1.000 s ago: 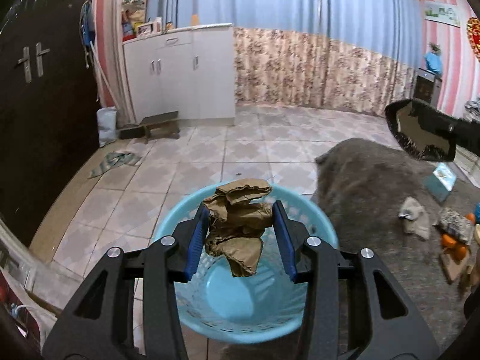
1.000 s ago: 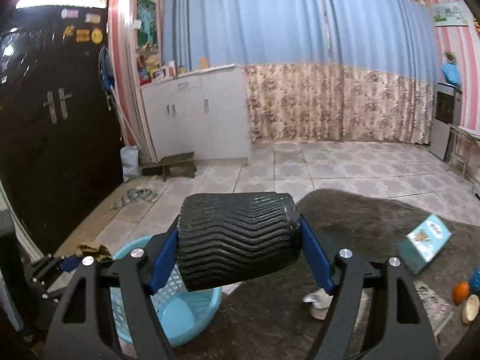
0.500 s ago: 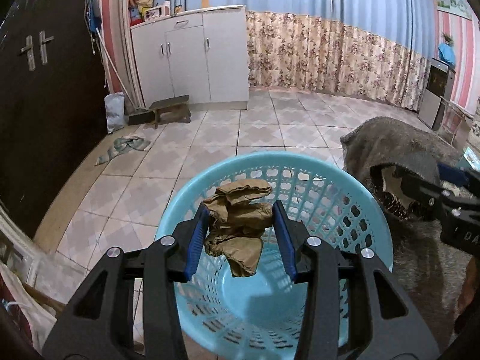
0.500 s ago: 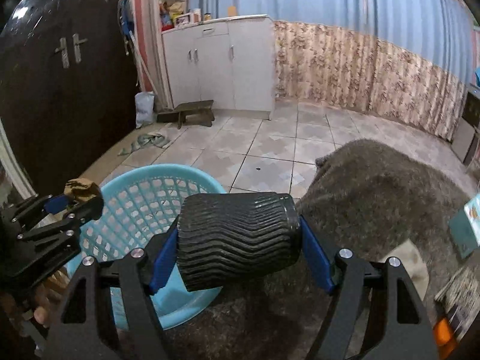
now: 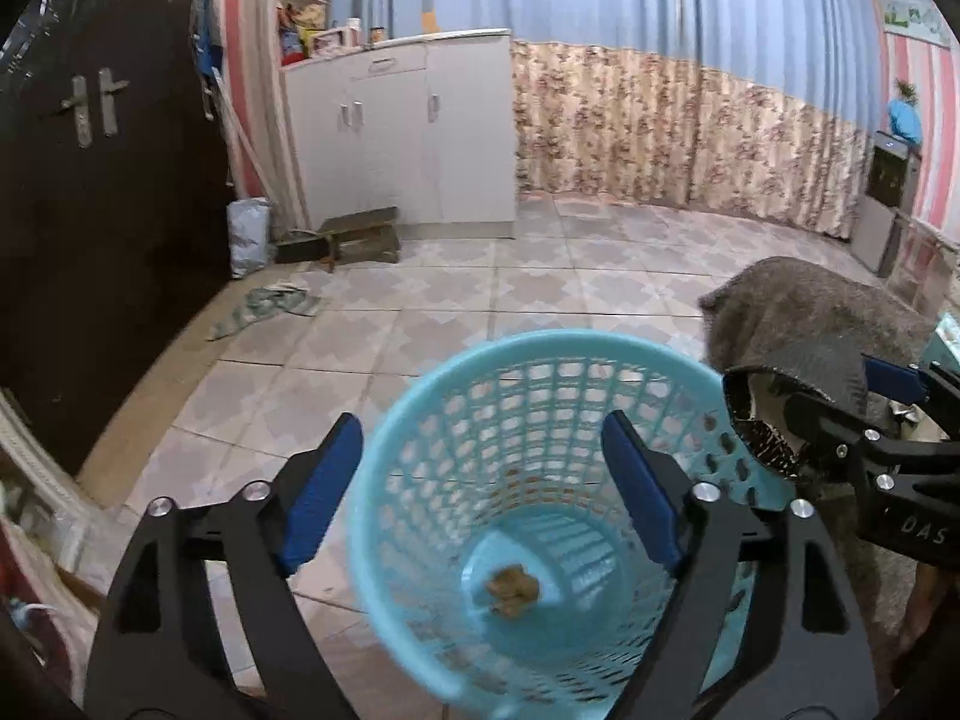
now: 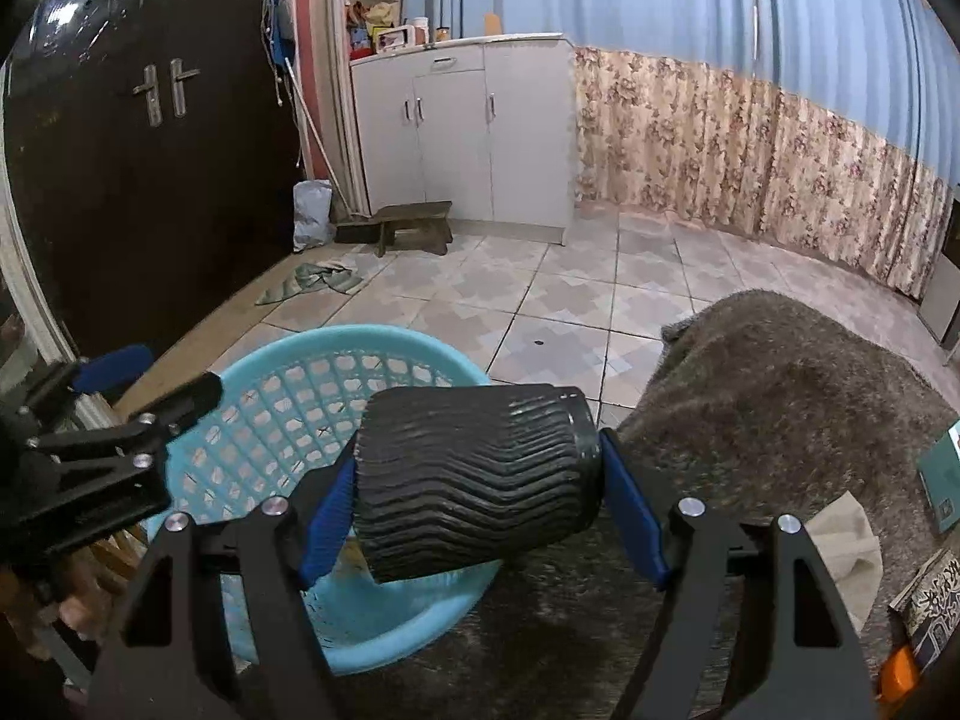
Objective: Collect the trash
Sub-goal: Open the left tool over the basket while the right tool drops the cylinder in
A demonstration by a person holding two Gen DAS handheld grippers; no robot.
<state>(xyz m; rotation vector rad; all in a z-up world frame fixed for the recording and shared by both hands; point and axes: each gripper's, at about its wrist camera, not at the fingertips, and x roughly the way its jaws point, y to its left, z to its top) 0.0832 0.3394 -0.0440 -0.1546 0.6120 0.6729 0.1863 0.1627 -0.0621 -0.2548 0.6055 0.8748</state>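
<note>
From the left wrist camera, the left gripper (image 5: 483, 480) hangs over the light blue basket (image 5: 456, 384), its jaws opening wide with nothing between them; a crumpled brown paper wad (image 5: 512, 590) lies on the basket's floor, below the blue pads. At the basket's right rim the right gripper (image 5: 840, 414) reaches in from the side, carrying a black ribbed cup (image 5: 757, 420) whose open mouth faces the basket. A grey rug (image 5: 798, 312) lies just right of the basket, on the tiled floor (image 5: 420, 324). From the right wrist camera, the right gripper (image 6: 480, 492) clamps the black ribbed cup (image 6: 474, 480) sideways between its blue pads, above the near right edge of the basket (image 6: 276, 372). The left gripper (image 6: 144, 384) stands at the basket's left rim, jaws spread. Right of the basket, on the rug (image 6: 768, 396), lie a beige crumpled tissue (image 6: 843, 534) and a teal box (image 6: 942, 474).
</note>
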